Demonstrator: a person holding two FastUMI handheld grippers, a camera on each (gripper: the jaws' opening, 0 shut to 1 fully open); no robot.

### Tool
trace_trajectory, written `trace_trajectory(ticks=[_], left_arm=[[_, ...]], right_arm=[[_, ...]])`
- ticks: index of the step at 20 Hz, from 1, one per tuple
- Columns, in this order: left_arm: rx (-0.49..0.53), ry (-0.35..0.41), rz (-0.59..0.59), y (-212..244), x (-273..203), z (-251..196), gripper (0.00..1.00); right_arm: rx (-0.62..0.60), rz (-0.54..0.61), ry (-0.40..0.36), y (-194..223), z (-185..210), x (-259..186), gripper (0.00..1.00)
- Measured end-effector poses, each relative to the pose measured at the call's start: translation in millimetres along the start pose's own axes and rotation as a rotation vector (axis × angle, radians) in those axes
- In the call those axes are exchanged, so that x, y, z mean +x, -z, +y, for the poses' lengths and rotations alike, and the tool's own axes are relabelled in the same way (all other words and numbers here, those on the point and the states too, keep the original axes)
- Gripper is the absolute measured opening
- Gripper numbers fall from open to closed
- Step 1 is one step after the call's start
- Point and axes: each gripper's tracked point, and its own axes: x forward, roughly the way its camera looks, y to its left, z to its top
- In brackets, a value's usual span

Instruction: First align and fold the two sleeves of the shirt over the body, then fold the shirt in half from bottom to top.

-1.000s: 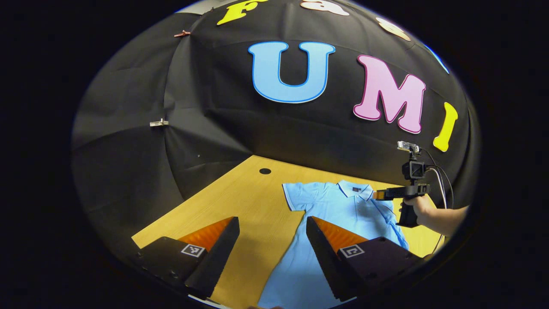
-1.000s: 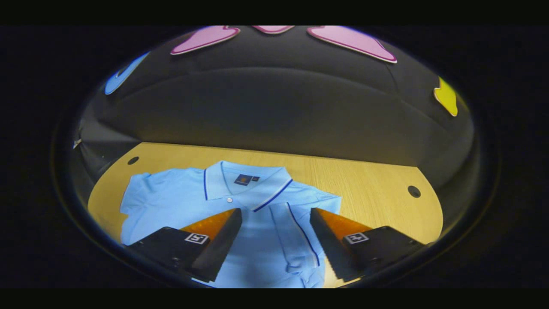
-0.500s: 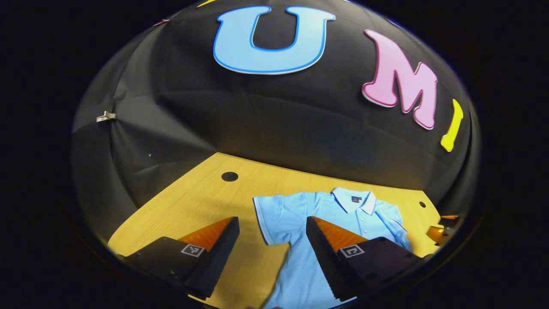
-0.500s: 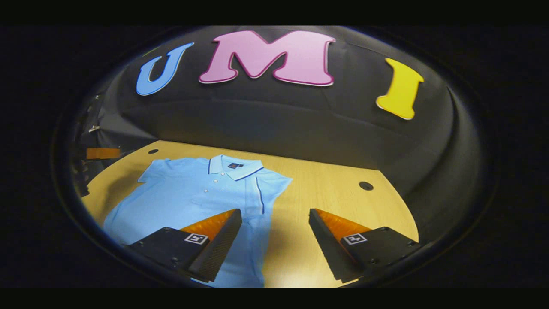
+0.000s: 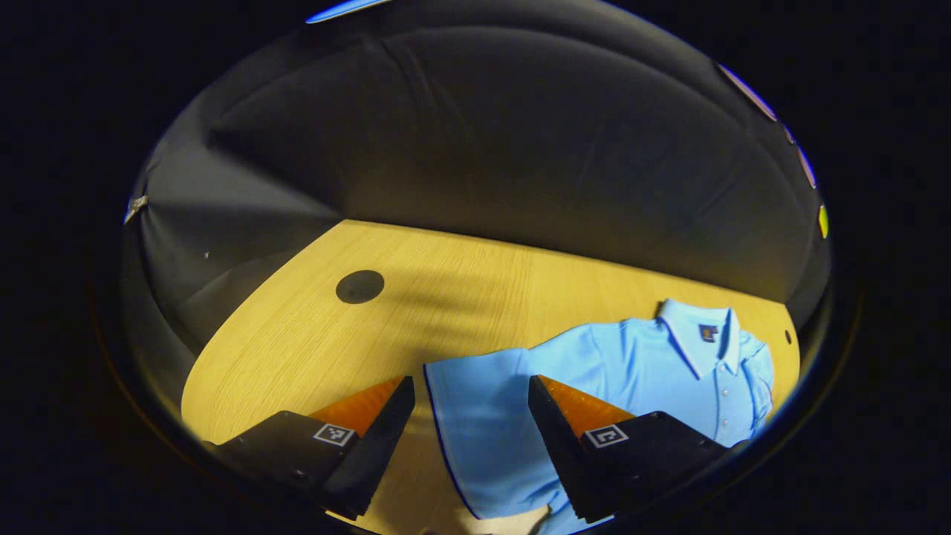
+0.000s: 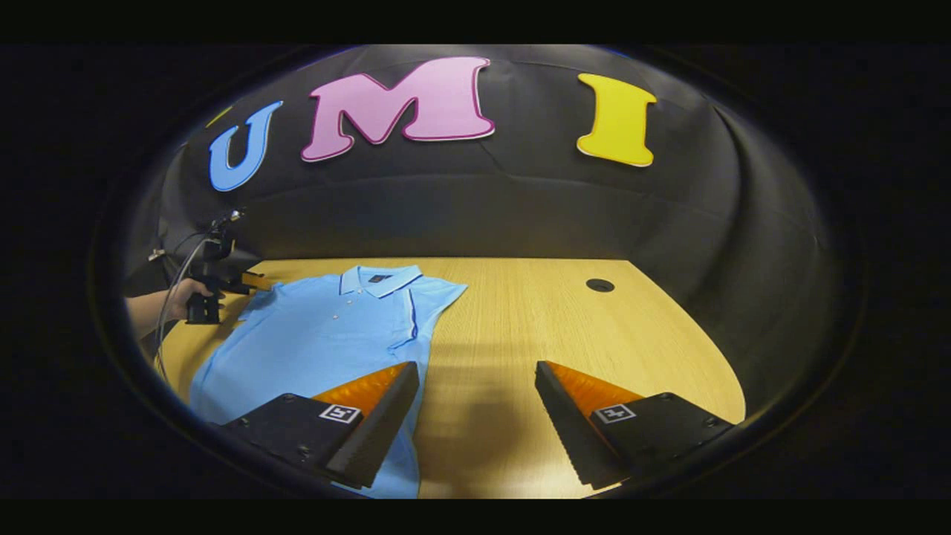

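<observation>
**Shirt flat on the table, one sleeve folded, both grippers wide apart**

The light-blue polo shirt (image 6: pixel 319 334) lies face up on the wooden table (image 6: pixel 565 334), collar toward the far wall; in the right gripper view its near hem is cut off behind the right gripper's own finger and by the edge of the view; in the left gripper view the hem end is likewise cut off at the bottom. A small dark label (image 5: pixel 708 332) sits inside the collar (image 5: pixel 691 327) — too small to read; the square markers on the gripper bodies carry patterns, no legible writing.

In the right gripper view the shirt's right-side sleeve (image 6: pixel 435 301) is folded in over the body, its dark trim running as a line down the chest; the left-side sleeve (image 5: pixel 475 405) lies spread out flat on the table.

The left gripper (image 5: pixel 469 394) has its fingers wide apart with the spread sleeve between them — whether they touch the cloth I cannot tell; in the right gripper view a hand (image 6: pixel 189 293) holds this gripper at the far-left edge of the shirt. The right gripper (image 6: pixel 475 379) is also wide apart and holds nothing; bare table lies between its fingers, the shirt just beside its left finger.

Two round dark holes (image 6: pixel 599 284) (image 5: pixel 359 286) mark the tabletop; nothing sits in them.
</observation>
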Motion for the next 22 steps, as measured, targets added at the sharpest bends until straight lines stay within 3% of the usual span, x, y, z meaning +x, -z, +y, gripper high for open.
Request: trace_trajectory(ticks=[2, 4, 6, 7, 9, 12, 16, 22], left_arm=[[0.035, -0.026, -0.001, 0, 6, 3, 0.98], [0.074, 0.009, -0.002, 0, 10, -10, 0.98], [0.101, 0.046, 0.005, 1, 11, -19, 0.80], [0.106, 0.064, 0.007, 1, 10, -26, 0.78], [0.117, 0.078, 0.005, 1, 9, -33, 0.38], [0.131, 0.056, -0.024, -2, 13, -39, 0.07], [0.159, 0.007, -0.066, -15, 0, -48, 0.06], [0.157, 0.153, -0.140, -36, -57, -147, 0.06]], right_arm=[[0.012, 0.008, -0.006, 1, -1, 1, 0.98], [0.021, 0.030, -0.015, 9, -2, 3, 0.98], [0.021, 0.043, -0.022, 12, -2, 5, 0.96], [0.018, 0.044, -0.022, 13, -3, 6, 0.98], [0.021, 0.041, -0.025, 12, -3, 8, 0.98], [0.033, 0.046, -0.030, 14, -6, 10, 0.98], [0.025, 0.037, -0.022, 14, -14, 8, 0.98], [0.047, 0.032, 0.001, 19, -28, 1, 0.98]])
